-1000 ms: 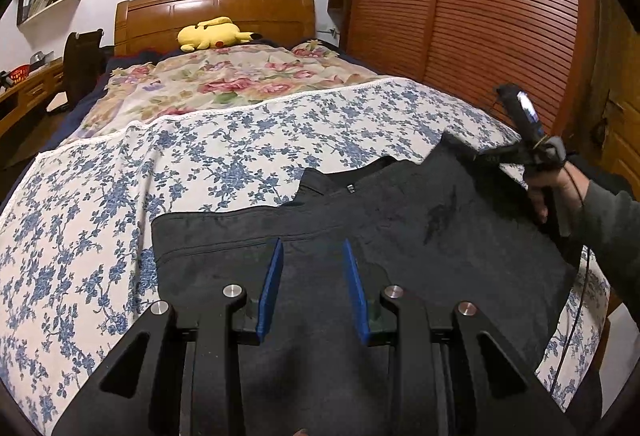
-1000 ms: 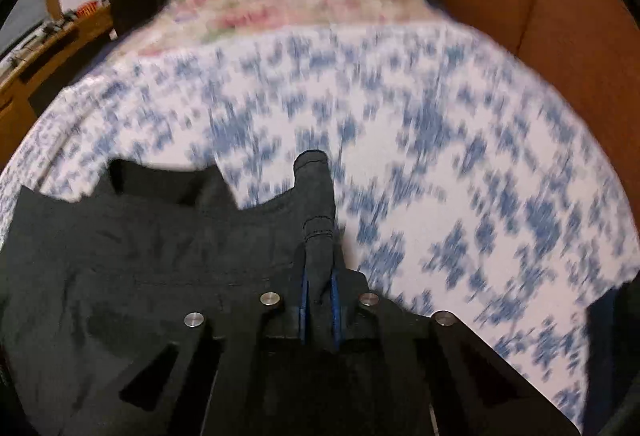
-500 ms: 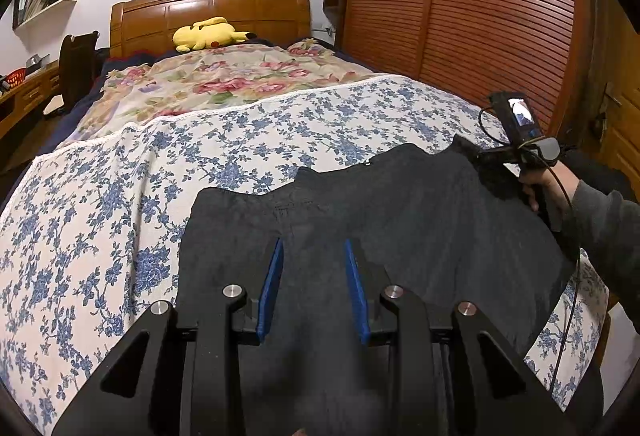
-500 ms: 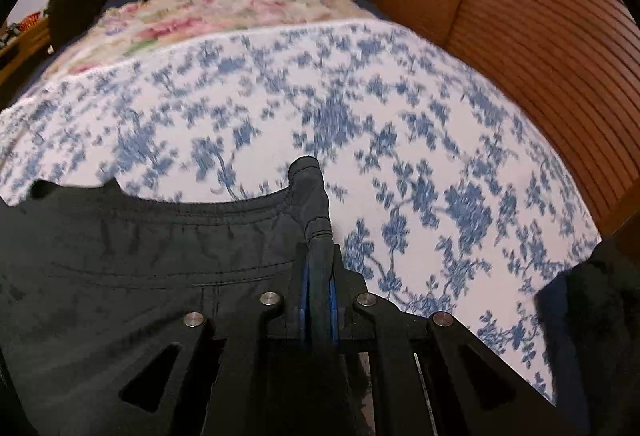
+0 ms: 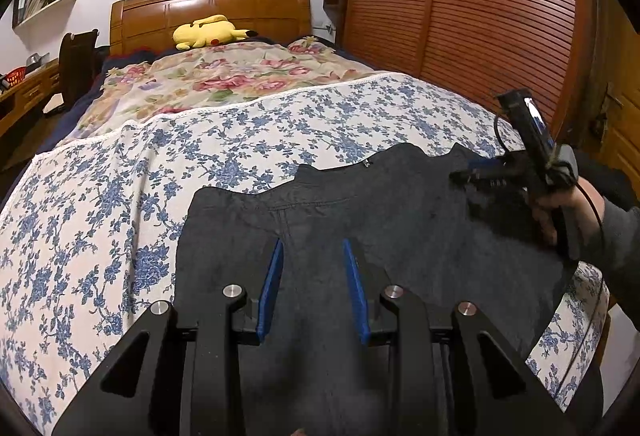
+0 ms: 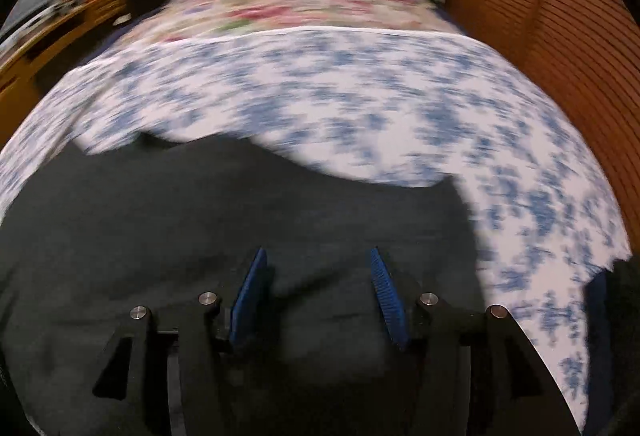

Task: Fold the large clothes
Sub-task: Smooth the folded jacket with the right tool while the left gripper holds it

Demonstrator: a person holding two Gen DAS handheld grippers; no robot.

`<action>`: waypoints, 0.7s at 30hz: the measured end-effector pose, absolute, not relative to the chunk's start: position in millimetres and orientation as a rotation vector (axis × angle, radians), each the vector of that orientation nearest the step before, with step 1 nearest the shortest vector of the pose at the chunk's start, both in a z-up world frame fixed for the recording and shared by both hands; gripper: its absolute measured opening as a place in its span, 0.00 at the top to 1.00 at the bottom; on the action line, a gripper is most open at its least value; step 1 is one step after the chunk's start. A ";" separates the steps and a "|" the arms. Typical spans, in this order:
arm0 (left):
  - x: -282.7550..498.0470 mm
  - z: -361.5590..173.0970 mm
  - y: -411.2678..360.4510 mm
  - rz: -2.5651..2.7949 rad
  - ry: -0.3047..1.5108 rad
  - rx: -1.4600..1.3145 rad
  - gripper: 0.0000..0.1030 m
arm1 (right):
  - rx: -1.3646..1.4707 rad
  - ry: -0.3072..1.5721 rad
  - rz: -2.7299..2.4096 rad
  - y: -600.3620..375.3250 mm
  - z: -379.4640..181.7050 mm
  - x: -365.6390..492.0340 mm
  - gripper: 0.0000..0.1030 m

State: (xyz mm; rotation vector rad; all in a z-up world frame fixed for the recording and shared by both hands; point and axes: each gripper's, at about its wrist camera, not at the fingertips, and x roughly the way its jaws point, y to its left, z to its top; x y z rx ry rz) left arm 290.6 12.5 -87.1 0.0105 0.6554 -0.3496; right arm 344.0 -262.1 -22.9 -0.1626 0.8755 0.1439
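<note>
Dark charcoal fabric garment (image 5: 360, 228) lies spread flat on the near part of the bed's blue-flowered white sheet (image 5: 120, 196). Left gripper (image 5: 314, 286) over the garment's near middle, blue-padded fingers apart, holding nothing. Right gripper (image 6: 320, 294) over its right side, fingers wide apart, empty; that view is blurred. Yellow plush toy (image 5: 210, 32) by the far wooden headboard (image 5: 212, 6).
</note>
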 end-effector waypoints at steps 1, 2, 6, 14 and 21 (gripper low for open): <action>290.6 -87.0 12.6 -0.349 0.655 0.010 0.69 | -0.173 0.881 0.186 -250.4 -24.5 338.8 0.46; 290.7 -87.0 12.6 -0.349 0.656 0.010 0.69 | -0.186 0.887 0.220 -239.6 -26.2 334.1 0.46; 290.2 -86.8 12.7 -0.347 0.654 0.010 0.69 | -0.229 0.925 0.308 -207.4 -37.8 329.7 0.46; 290.8 -87.7 18.2 -0.339 0.656 0.003 0.69 | -0.241 0.992 0.319 -194.7 -75.2 360.9 0.46; 286.4 -86.3 14.7 -0.350 0.665 0.005 0.69 | -0.246 0.990 0.291 -193.8 -73.1 355.5 0.46</action>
